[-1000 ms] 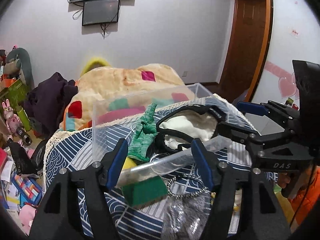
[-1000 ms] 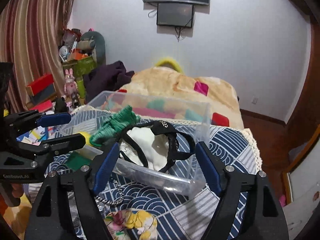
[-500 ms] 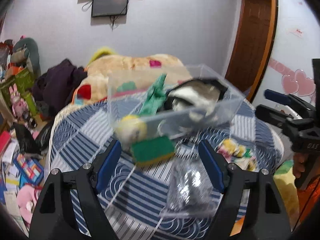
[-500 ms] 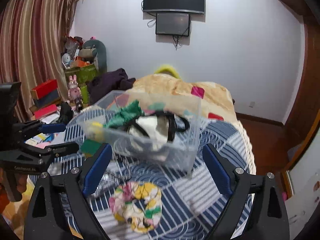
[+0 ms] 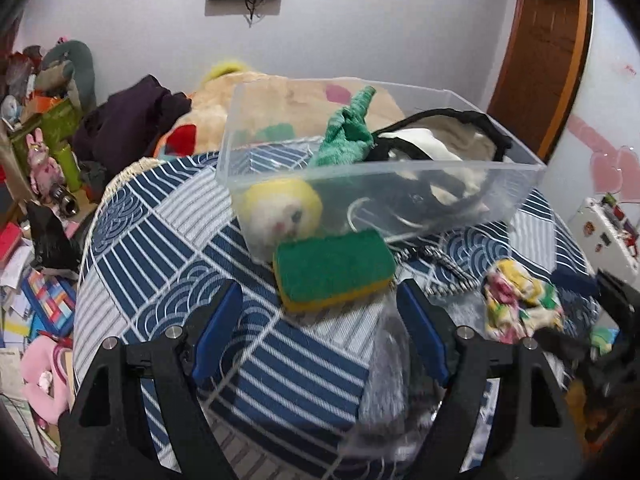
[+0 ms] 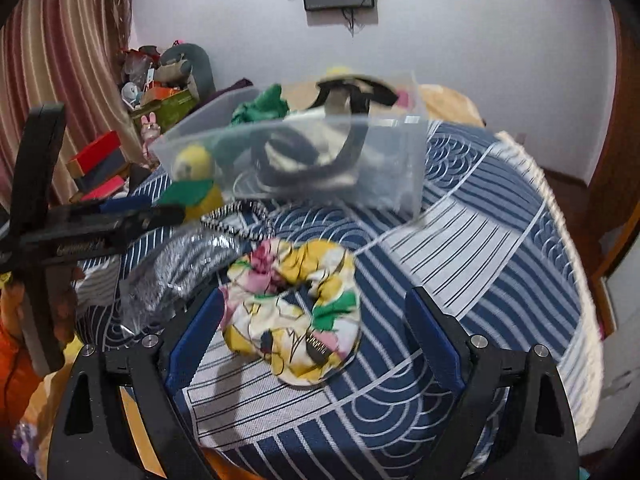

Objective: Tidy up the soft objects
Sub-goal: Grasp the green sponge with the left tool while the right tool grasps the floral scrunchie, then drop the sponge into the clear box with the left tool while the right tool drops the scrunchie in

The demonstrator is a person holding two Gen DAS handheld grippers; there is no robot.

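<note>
A clear plastic bin (image 5: 516, 200) stands on a round table with a blue patterned cloth (image 5: 168, 240). It holds a green cloth (image 5: 348, 136), a black-and-white garment (image 5: 436, 144) and a yellow plush ball (image 5: 280, 208). A green-and-yellow sponge (image 5: 334, 268) lies in front of the bin, just beyond my open left gripper (image 5: 320, 324). A floral scrunchie (image 6: 296, 312) lies between the fingers of my open right gripper (image 6: 312, 340); it also shows in the left wrist view (image 5: 520, 304). The bin (image 6: 400, 168) stands behind it.
A crinkled clear bag with a grey item (image 5: 396, 368) lies by the left gripper's right finger. A black-and-white cord (image 6: 240, 220) lies near the bin. A blanket-covered bed (image 5: 280, 92) is behind the table. Toys and boxes (image 5: 40, 160) clutter the floor on the left.
Both grippers have pulled back from the bin and dropped lower toward the table. The left one now faces the sponge, the right one now straddles the scrunchie.
</note>
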